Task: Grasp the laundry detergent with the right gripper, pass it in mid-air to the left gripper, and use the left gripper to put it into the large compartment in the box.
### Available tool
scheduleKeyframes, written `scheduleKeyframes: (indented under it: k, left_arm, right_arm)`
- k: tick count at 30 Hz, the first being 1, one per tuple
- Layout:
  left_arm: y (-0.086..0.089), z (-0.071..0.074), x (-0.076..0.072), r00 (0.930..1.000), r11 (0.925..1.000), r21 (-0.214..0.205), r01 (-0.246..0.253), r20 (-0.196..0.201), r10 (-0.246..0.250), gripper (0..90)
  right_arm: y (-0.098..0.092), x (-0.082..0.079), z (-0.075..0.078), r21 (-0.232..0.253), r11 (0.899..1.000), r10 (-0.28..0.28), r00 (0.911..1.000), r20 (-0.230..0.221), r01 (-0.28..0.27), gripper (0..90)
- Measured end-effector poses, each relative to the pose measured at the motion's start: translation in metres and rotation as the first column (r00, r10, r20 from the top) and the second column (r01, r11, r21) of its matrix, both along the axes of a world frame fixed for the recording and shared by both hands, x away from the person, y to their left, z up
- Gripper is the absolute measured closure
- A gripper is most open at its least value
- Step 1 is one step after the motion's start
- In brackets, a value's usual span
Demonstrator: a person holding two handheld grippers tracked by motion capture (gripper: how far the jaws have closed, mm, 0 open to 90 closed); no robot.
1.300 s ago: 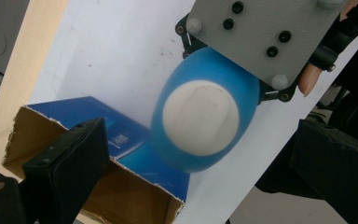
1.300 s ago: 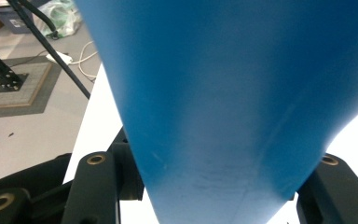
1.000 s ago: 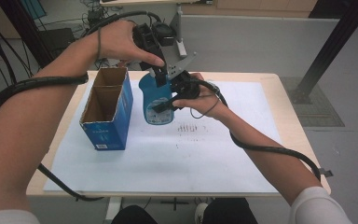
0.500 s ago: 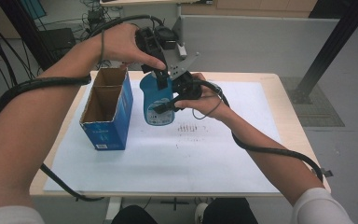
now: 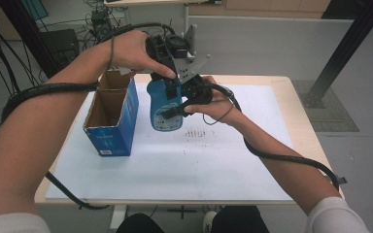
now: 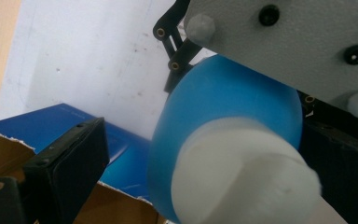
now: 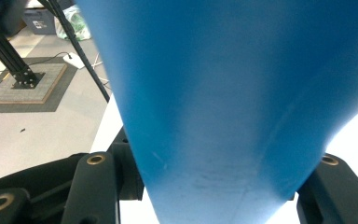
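A white sheet [image 5: 175, 165] covers the wooden table [image 5: 298, 111], with cables and black frame legs on the floor beyond. Above the sheet, just right of an open blue box [image 5: 111, 116], a blue bottle [image 5: 165, 104] is held off the surface. The right gripper [image 5: 187, 99] is clamped on the bottle's body, its jaws pressed against both flanks in the right gripper view. The left gripper [image 5: 172, 77] comes down from above around the white cap [image 6: 242, 172]. In the left gripper view one jaw stands clear of the cap on the left, and the other sits close at the right edge. Whether that one touches cannot be told, so the jaws read as open around the cap, not gripping it.

The bottle stands roughly upright, long axis near vertical, cap up toward the left gripper and base toward the sheet, label facing the person.

The step looks like taking the cap. To do it well, the right gripper should keep its hold firm and the bottle vertical. The left should centre the cap between its jaws, close squarely on it, then twist about the bottle's axis rather than pull sideways.
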State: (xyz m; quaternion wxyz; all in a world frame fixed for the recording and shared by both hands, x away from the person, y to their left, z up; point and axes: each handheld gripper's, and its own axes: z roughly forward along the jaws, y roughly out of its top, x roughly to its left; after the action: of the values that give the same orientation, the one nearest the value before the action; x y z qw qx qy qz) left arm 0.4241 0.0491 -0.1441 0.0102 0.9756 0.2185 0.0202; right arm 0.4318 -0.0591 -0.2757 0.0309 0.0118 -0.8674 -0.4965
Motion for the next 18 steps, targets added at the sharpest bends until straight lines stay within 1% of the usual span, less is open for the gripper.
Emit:
scheduleKeyframes:
  k: [3, 5, 6, 8, 14, 18]
  left_arm:
    - [-0.0008, -0.0014, -0.0005, 1.0, 1.0, -0.005, 0.002, -0.001, -0.002, 4.5]
    - [-0.0014, -0.002, -0.0005, 0.9999, 0.9999, 0.005, 0.013, -0.005, -0.013, 4.5]
    - [-0.002, -0.0037, -0.0015, 0.9999, 0.9999, -0.008, 0.01, -0.003, -0.01, 4.5]
    - [-0.0023, -0.0048, -0.002, 0.9999, 0.9998, -0.011, 0.016, -0.005, -0.016, 4.5]
    - [-0.0026, -0.0057, -0.0022, 0.9998, 0.9997, -0.013, 0.019, -0.004, -0.019, 4.6]
    - [-0.0041, -0.006, -0.0023, 0.9998, 0.9997, -0.014, 0.022, -0.002, -0.022, 4.6]
  right_arm:
    - [-0.0006, -0.0002, 0.0005, 0.001, 1.0, 0.0, 1.0, -0.001, 0.0, 44.0]
    - [-0.001, -0.0003, 0.0009, 0.001, 1.0, 0.001, 1.0, 0.001, -0.001, 44.0]
    - [-0.0012, -0.0003, 0.0011, 0.005, 1.0, 0.003, 1.0, -0.002, -0.003, 44.0]
    - [-0.002, -0.0001, 0.0013, 0.005, 1.0, 0.003, 1.0, -0.002, -0.003, 44.0]
    - [-0.0035, 0.0007, 0.0029, 0.009, 1.0, 0.004, 1.0, 0.007, -0.004, 44.0]
    - [-0.0046, 0.0003, 0.0043, 0.012, 1.0, 0.001, 1.0, 0.005, -0.001, 44.0]
